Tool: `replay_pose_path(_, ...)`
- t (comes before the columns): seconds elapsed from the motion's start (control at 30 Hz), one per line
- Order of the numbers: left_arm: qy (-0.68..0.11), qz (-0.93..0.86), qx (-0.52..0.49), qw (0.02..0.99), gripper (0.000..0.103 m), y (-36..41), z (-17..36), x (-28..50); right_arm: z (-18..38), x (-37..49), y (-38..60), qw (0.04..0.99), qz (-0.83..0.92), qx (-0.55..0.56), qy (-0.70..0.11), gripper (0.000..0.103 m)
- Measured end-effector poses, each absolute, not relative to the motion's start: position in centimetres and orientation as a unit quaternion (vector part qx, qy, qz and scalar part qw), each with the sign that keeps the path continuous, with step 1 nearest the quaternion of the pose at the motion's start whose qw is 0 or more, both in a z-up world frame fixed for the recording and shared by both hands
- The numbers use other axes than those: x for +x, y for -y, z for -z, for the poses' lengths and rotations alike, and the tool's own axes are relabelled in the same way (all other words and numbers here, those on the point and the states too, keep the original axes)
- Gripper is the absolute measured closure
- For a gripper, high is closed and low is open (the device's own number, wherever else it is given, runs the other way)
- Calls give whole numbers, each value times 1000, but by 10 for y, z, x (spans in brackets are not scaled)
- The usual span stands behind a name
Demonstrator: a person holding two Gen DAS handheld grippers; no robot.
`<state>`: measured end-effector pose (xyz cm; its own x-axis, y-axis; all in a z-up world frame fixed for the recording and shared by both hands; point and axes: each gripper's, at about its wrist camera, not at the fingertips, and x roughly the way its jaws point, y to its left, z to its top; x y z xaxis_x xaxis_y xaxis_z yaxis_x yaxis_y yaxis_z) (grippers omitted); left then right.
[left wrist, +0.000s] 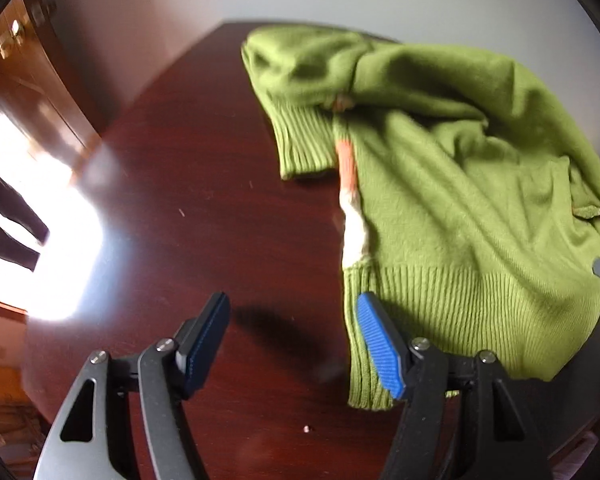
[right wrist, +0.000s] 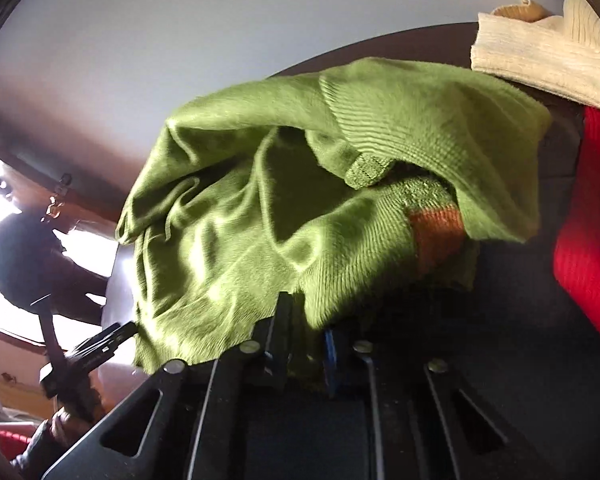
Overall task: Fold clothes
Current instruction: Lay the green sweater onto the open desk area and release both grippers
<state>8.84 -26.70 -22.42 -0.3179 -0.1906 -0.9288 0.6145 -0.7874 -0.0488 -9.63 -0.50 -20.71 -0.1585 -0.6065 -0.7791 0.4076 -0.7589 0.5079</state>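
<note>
A green knit sweater (left wrist: pixel 460 184) lies rumpled on the dark wooden table (left wrist: pixel 204 184), with an orange and white stripe along its side seam and its ribbed hem towards me. My left gripper (left wrist: pixel 292 304) is open just above the table. Its right blue pad (left wrist: pixel 376 344) touches the hem's left corner, and nothing lies between the fingers. In the right wrist view the green sweater (right wrist: pixel 260 220) bulges up, lifted at its near edge. My right gripper (right wrist: pixel 306 328) is shut on that edge, with cloth pinched between the narrow jaws. The left gripper (right wrist: pixel 100 344) shows at the sweater's left edge.
A folded cream knit (right wrist: pixel 540 60) and a red knit (right wrist: pixel 588 240) lie at the table's right side. Bright window glare (left wrist: pixel 48 248) washes out the table's left part. A wooden cabinet (left wrist: pixel 24 76) stands beyond the left edge, with a pale wall behind.
</note>
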Motion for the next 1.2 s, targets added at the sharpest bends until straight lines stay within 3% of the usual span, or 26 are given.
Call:
replay_pose_path(0.2, -196, 798, 532, 204, 27, 241, 216, 71, 174, -68, 1, 350, 753, 553, 70, 89)
replay_pose_path(0.4, -156, 815, 526, 185, 24, 214, 212, 49, 180, -67, -4, 346, 748, 560, 86, 90)
replay_pose_path(0.43, -155, 818, 524, 182, 30, 212, 210, 45, 182, -67, -4, 347, 748, 560, 85, 93)
replay_pose_path(0.5, -158, 821, 519, 175, 60, 209, 204, 42, 186, -68, 3, 346, 748, 562, 67, 94)
replay_pose_path(0.53, -173, 818, 523, 165, 97, 208, 203, 40, 185, -67, 5, 348, 747, 563, 61, 95)
replay_pose_path(0.9, -201, 801, 534, 184, 99, 207, 188, 77, 169, -30, -4, 406, 714, 570, 9, 99)
replay_pose_path(1.2, -315, 799, 476, 188, 99, 249, 175, 66, 175, -65, -63, 352, 750, 542, 143, 99)
